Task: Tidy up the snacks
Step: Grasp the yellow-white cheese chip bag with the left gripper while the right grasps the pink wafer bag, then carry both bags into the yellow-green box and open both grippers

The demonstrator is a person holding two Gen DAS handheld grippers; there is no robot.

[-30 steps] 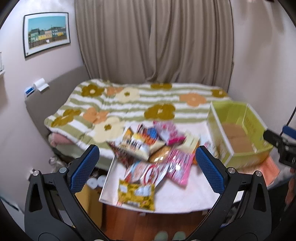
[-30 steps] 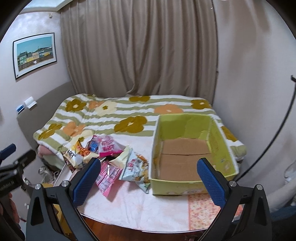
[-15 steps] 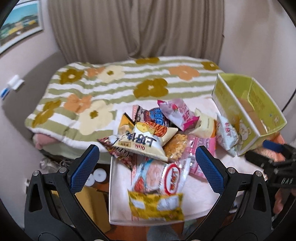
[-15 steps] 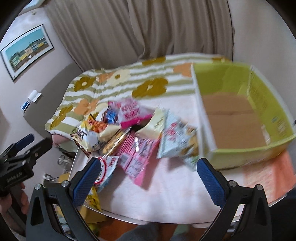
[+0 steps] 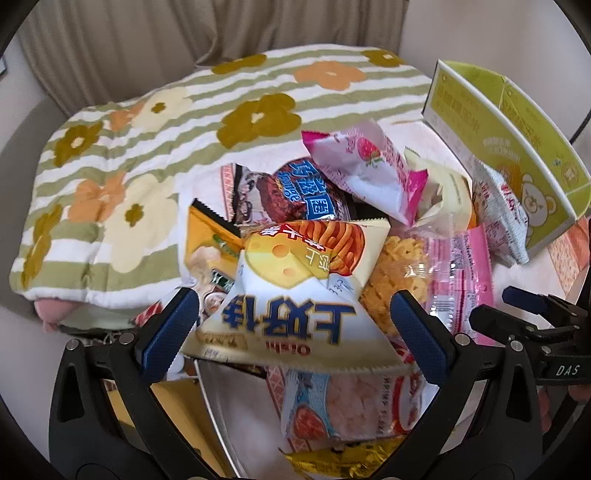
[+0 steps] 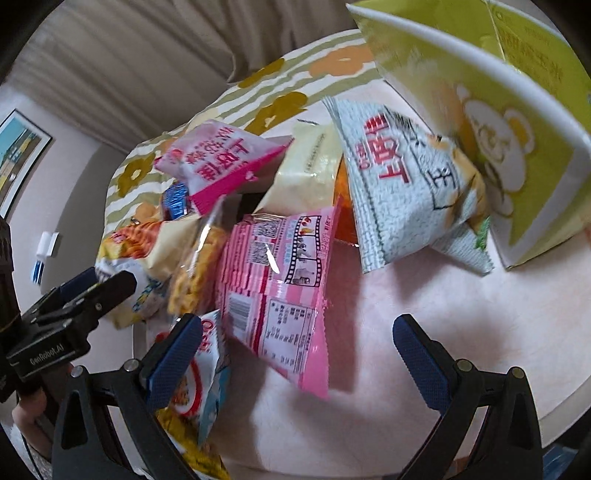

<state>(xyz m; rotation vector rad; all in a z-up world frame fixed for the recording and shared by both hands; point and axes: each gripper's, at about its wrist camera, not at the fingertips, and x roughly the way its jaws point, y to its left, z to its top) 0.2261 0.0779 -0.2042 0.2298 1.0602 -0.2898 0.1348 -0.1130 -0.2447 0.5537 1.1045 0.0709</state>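
Note:
A pile of snack bags covers the left half of a small pale table point(image 6: 443, 295). My left gripper point(image 5: 293, 332) is open, its blue fingers on either side of a cream cheese-snack bag point(image 5: 295, 295) without touching it. My right gripper point(image 6: 297, 356) is also open and hovers over the lower corner of a flat pink bag point(image 6: 277, 288). A grey-white bag point(image 6: 402, 192) leans against the yellow-green cardboard box point(image 6: 517, 110) at the right. A pink strawberry bag point(image 5: 365, 173) tops the pile at the back. In the left wrist view the right gripper point(image 5: 535, 321) shows at the right edge.
A bed with a striped flower cover point(image 5: 147, 129) lies right behind the table, with curtains point(image 5: 184, 29) beyond it. A framed picture point(image 6: 18, 155) hangs on the left wall. A shrimp-flake bag point(image 5: 351, 406) and a yellow bag point(image 5: 343, 458) sit at the table's front edge.
Both grippers have come down and forward, close over the snack pile. Both have stayed open. The box now fills the right wrist view's upper right.

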